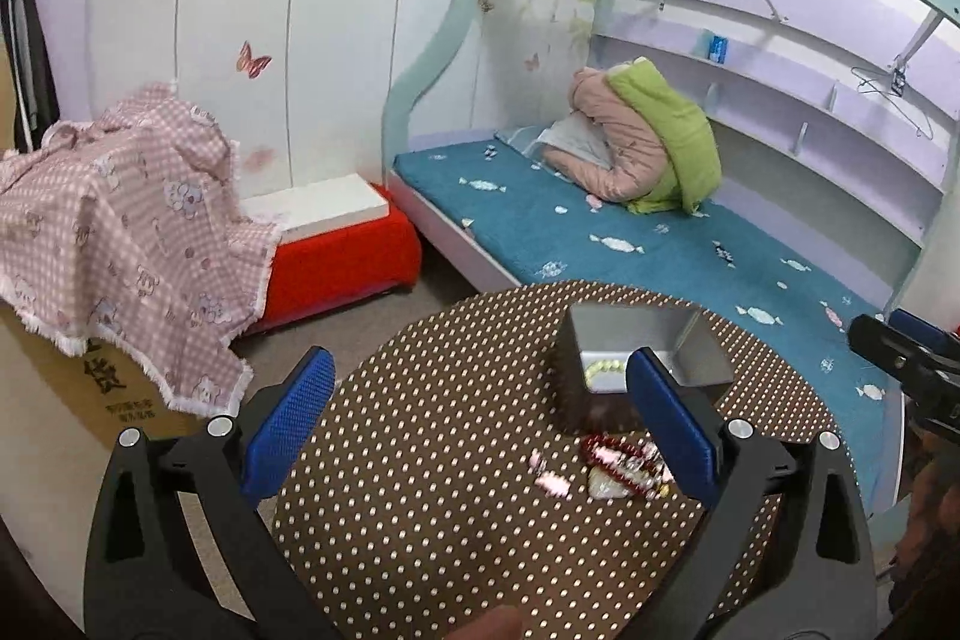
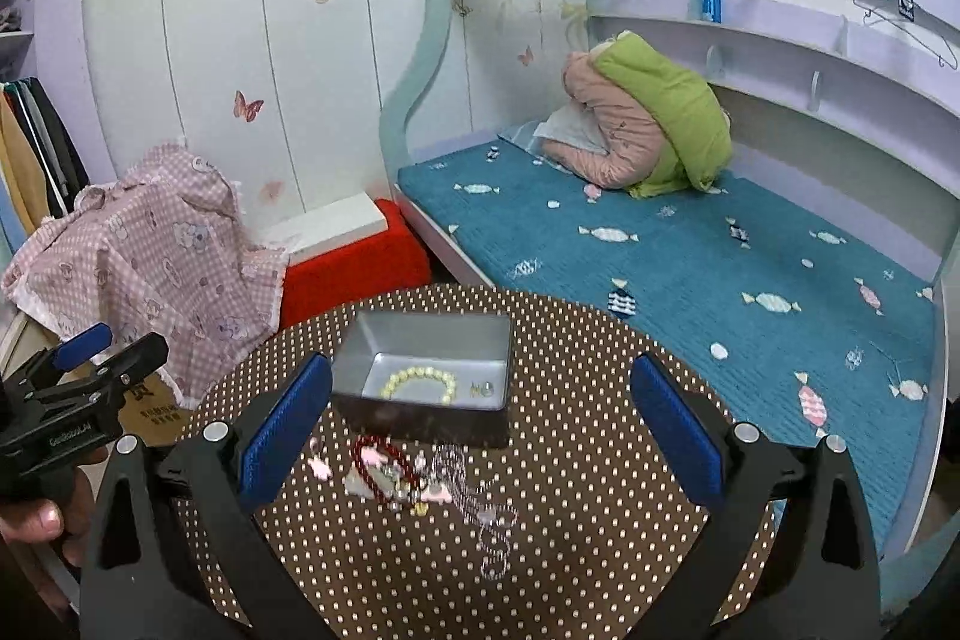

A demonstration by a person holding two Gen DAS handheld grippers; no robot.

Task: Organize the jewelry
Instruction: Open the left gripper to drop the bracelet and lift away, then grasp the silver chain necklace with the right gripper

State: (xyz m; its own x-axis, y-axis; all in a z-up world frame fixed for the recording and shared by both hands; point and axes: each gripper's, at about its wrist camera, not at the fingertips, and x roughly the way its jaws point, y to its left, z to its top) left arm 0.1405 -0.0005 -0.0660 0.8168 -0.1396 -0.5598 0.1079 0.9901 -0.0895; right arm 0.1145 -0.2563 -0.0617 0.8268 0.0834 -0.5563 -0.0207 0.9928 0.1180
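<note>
Left gripper [image 1: 480,421]: blue-padded fingers spread wide, nothing between them, hovering over the near left part of the round polka-dot table [image 1: 420,490]. Right gripper [image 2: 480,427]: likewise wide apart and empty, above the near edge of the same table.

Grey metal box [image 2: 423,340]: rectangular, lidless, at the table's middle. Inside lies a pale yellow bead bracelet [image 2: 420,383] on the floor of the box, with a small silvery piece [image 2: 482,389] to its right, apart from it.

Just near of the box, on the cloth: a dark red bead bracelet [image 2: 384,466] tangled with pink charms and a clear beaded strand [image 2: 480,508] trailing nearer and right.

Right wrist view shows the full box interior and the clear strand. In the left wrist view the right finger covers part of the box; only an arc of yellow beads shows. Pile slightly blurred.
</note>
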